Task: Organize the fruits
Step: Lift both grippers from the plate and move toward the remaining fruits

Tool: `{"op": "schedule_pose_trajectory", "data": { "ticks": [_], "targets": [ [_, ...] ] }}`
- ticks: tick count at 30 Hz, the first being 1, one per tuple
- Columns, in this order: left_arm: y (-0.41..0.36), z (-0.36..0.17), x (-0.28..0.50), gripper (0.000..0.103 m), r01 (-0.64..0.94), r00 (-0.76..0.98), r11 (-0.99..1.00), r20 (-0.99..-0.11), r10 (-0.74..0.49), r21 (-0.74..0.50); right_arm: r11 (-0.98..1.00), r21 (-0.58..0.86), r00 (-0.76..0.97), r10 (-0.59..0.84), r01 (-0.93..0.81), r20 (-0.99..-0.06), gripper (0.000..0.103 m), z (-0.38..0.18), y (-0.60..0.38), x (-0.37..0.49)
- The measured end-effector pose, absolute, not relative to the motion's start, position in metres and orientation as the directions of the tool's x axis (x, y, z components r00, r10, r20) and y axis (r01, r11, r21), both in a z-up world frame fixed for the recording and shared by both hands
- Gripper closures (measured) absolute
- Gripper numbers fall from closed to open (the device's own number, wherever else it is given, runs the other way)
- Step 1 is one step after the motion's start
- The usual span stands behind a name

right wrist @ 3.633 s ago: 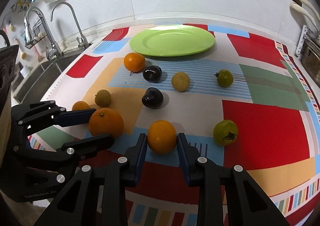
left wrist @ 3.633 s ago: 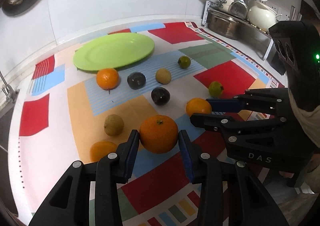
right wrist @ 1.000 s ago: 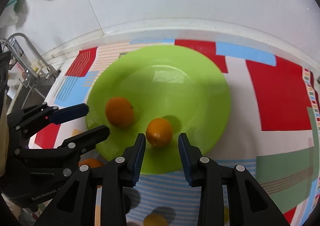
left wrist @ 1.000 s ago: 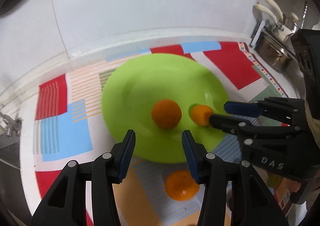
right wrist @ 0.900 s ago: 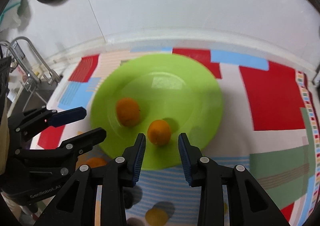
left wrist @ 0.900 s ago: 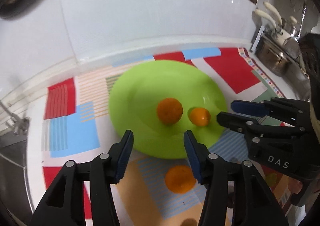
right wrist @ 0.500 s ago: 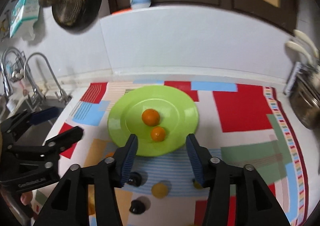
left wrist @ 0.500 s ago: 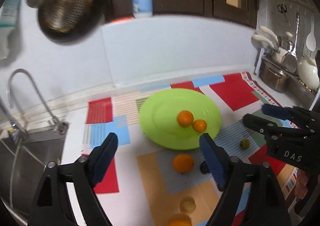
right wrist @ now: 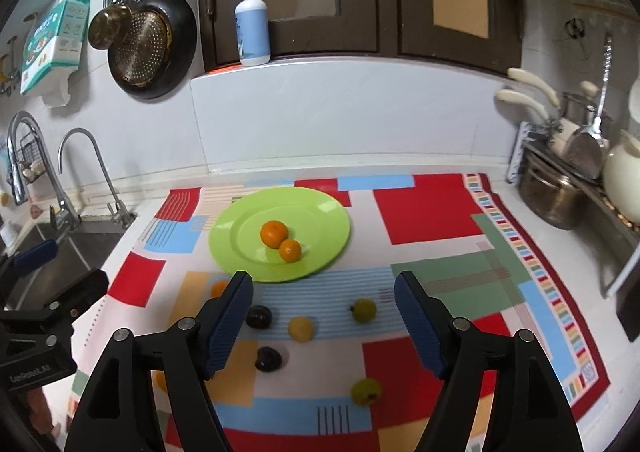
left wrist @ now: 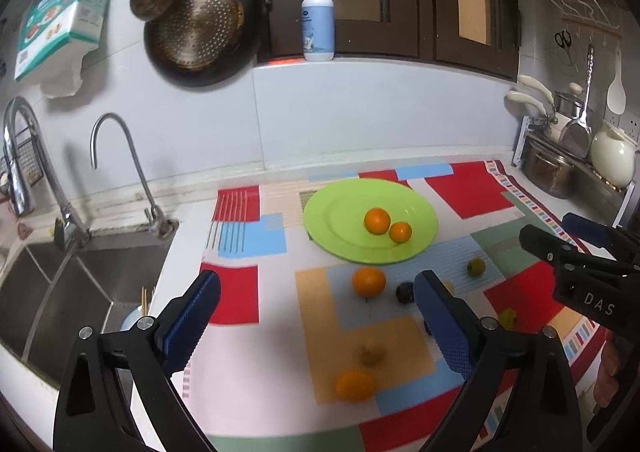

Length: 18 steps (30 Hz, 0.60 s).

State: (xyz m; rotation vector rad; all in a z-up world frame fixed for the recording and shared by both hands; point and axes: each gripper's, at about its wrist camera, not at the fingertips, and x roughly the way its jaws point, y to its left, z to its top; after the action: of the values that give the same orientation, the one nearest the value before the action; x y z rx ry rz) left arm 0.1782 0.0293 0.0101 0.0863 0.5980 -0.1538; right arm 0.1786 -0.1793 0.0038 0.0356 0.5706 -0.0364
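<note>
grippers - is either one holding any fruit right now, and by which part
Nothing is held. The left gripper and right gripper have empty jaws, opening. The two oranges sit free on the green plate.

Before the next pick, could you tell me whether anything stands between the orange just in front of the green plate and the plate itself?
Nothing visible does: the loose orange lies just off the round green plate, only bare patchwork mat between them.

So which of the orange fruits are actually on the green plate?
The two touching oranges on the green plate; the other orange fruits lie on the patterned mat.
</note>
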Motion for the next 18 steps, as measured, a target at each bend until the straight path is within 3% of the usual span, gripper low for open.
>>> {"op": "schedule_pose_trajectory", "data": {
  "ticks": [18],
  "targets": [
    [0.020, -0.036, 0.141, 0.005, 0.109, 0.816, 0.990, -0.577, -0.038, 0.089, 0.996, 0.034, 0.802, -0.043, 0.079, -0.595, 0.029, -0.046, -0.193, 0.148]
  ]
}}
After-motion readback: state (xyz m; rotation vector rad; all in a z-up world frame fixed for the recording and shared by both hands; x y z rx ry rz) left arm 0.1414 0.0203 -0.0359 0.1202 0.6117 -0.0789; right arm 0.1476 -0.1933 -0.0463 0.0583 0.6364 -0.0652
